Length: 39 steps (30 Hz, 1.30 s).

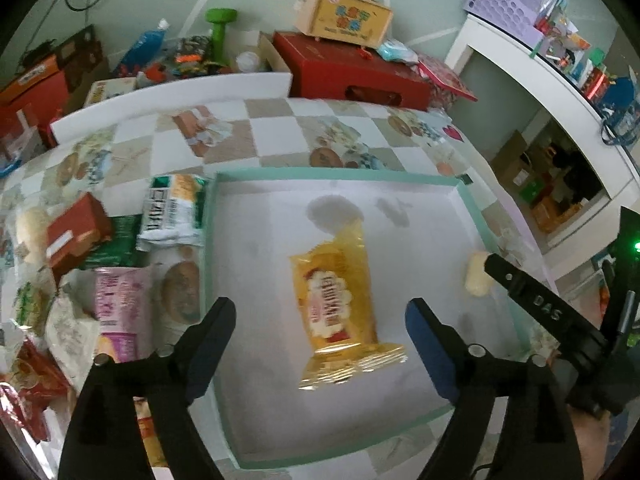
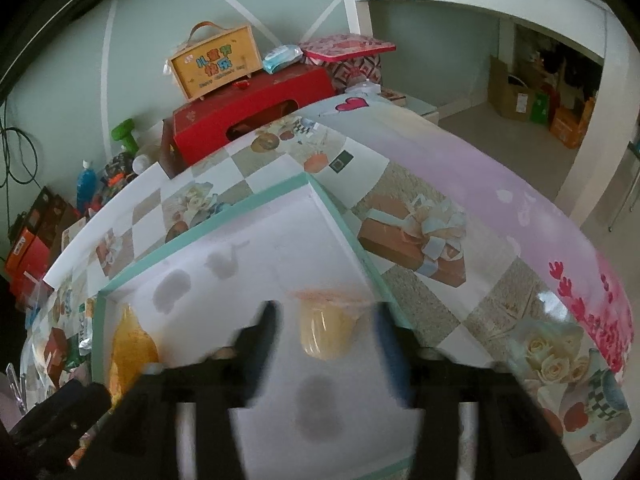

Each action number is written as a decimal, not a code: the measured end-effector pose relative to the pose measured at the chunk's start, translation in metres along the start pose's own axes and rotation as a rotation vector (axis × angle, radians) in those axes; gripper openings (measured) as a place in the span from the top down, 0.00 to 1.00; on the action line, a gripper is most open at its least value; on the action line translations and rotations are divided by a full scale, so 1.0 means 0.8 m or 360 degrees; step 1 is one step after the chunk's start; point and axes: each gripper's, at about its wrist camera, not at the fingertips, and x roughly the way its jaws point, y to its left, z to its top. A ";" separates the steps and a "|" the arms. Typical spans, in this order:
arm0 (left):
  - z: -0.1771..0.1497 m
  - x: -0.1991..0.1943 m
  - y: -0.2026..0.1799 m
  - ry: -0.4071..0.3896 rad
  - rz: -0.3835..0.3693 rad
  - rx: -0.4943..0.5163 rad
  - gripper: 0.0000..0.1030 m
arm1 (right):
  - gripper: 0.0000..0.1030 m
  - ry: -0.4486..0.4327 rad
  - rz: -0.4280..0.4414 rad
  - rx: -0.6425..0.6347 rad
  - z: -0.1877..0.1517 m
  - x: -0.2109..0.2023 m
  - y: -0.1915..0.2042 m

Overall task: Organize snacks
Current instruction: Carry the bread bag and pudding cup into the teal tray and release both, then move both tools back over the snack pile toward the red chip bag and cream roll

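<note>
A shallow white box with a mint-green rim [image 1: 340, 174] lies on the patterned table; its rim also shows in the right wrist view [image 2: 240, 206]. A yellow snack packet [image 1: 340, 312] lies flat inside it, between the fingers of my open, empty left gripper [image 1: 320, 320]. It shows at the left of the right wrist view [image 2: 132, 344]. A small pale yellow snack [image 1: 476, 278] lies near the box's right wall. My right gripper [image 2: 326, 328] is open with that snack [image 2: 326, 332] lying between its blurred fingers. Its finger [image 1: 532, 296] reaches in from the right.
Several loose snack packets lie left of the box: a green-white one [image 1: 176, 208], a red box [image 1: 76, 232], a pink one [image 1: 122, 312]. A red carton [image 1: 352, 68] and a yellow case [image 1: 344, 12] stand beyond the table. A white shelf [image 1: 560, 76] is at right.
</note>
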 end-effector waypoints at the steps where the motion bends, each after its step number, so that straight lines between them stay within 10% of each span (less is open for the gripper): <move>1: 0.000 -0.001 0.002 -0.0007 0.0010 -0.0004 0.14 | 0.30 -0.0006 0.0000 -0.0007 0.000 -0.001 0.001; 9: 0.000 -0.008 0.025 -0.0064 0.0140 -0.0081 0.05 | 0.19 -0.0003 0.0012 -0.0052 0.001 -0.002 0.010; 12: -0.002 -0.006 0.028 -0.0086 0.0228 -0.0072 0.00 | 0.00 -0.0021 0.0037 -0.0043 0.000 -0.001 0.010; 39: -0.030 -0.043 0.093 -0.0197 0.0313 -0.0236 0.00 | 0.00 -0.0208 0.0101 -0.0152 -0.005 -0.019 0.045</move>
